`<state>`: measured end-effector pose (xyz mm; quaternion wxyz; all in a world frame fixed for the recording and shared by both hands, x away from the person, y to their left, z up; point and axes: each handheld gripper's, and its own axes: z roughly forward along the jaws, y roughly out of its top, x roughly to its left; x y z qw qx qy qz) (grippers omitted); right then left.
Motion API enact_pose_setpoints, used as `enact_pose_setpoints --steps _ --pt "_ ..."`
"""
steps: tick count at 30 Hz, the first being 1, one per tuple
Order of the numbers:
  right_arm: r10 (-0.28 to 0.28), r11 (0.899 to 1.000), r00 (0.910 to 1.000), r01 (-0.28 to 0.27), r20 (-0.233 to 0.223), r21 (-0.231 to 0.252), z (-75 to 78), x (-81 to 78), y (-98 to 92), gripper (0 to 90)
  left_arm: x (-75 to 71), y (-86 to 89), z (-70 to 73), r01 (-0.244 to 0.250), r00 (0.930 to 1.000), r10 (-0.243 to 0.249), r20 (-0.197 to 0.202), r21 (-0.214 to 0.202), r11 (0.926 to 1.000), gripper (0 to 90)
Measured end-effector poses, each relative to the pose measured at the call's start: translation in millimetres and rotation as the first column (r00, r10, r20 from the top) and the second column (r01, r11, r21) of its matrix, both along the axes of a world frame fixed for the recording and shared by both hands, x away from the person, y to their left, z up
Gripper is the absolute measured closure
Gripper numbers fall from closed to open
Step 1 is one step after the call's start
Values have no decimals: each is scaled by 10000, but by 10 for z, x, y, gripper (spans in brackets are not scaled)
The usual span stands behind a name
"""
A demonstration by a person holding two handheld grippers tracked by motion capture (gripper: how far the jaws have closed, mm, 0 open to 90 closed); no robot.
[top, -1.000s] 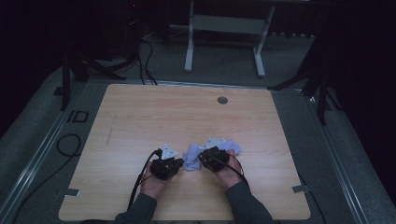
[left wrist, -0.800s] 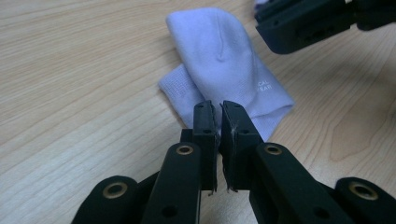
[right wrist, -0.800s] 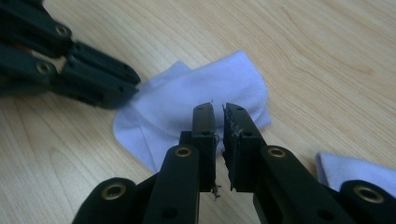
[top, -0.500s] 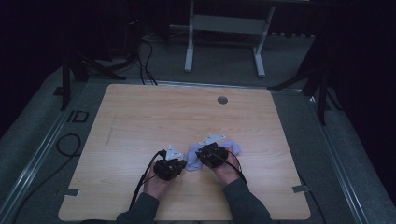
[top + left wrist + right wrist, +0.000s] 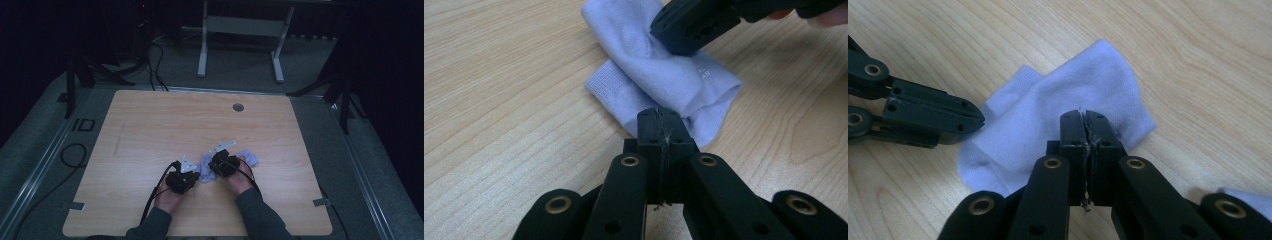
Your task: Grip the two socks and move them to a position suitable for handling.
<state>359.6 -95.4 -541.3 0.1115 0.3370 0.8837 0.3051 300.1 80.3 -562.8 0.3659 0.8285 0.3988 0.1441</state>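
A pale lavender sock (image 5: 644,65) lies folded on the wooden table (image 5: 150,125), near the front middle. In the left gripper view my left gripper (image 5: 659,114) has its tips at the sock's ribbed cuff. Its jaws have just been closing and now press flat together, with no fabric seen between them. My right gripper (image 5: 1082,117) rests its tips on the middle of the sock (image 5: 1088,85). Its jaws have also just been closing and are shut, with no fabric seen in the seam. From above, the left gripper (image 5: 197,175) and right gripper (image 5: 210,169) meet tip to tip over the sock (image 5: 205,162).
More of the same pale fabric (image 5: 248,157) lies just right of my right hand, also seen in the right gripper view (image 5: 1248,200). A round grommet (image 5: 238,107) sits in the far part of the tabletop. Dark floor, cables and a metal stand surround the table.
Both hands have stayed almost in place over the sock. The right gripper has edged slightly toward the left one.
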Motion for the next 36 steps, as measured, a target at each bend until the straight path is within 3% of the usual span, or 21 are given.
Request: enact_pose_setpoints --steps 9,14,25,26,27,28,31,32,33,34,36 --pt "-109 9996 9994 101 328 265 156 -69 -96 882 13 3 7 29 9999 -29 -107 6 10000 894" --pt "-466 9976 9978 441 469 529 265 -129 -287 881 16 26 7 -85 9999 85 -136 -26 10000 894" --pt "-981 9950 9952 980 28 208 90 -228 -604 880 -2 52 17 -455 9987 454 -218 -9 9990 874" --pt "-1003 9948 9949 1004 -45 181 61 -241 -632 880 -17 42 21 -736 9973 736 -4 -51 9973 861" --pt "-1003 9948 9949 1004 -45 181 61 -241 -632 880 -17 42 21 -736 9973 736 -4 -51 9973 851" --pt "-952 9953 9954 953 -93 169 47 -253 -633 881 -37 29 48 -669 9974 677 230 -374 9971 847" --pt "-887 9960 9960 888 -103 122 39 -266 -624 881 -59 -14 73 -467 9978 486 450 -431 9980 833" --pt "-779 9969 9969 780 -113 78 32 -285 -616 881 -67 -78 56 -252 9988 253 425 -32 9997 832" --pt "-779 9969 9969 780 -113 78 32 -285 -616 881 -67 -78 56 -252 9988 253 425 -32 9997 830" --pt "-694 9976 9975 694 -137 23 24 -316 -618 880 -70 -103 24 -199 9994 190 305 308 9993 830" --pt "-679 9977 9976 678 -124 -82 18 -344 -631 880 -71 -98 14 -256 9995 251 190 252 9994 832"
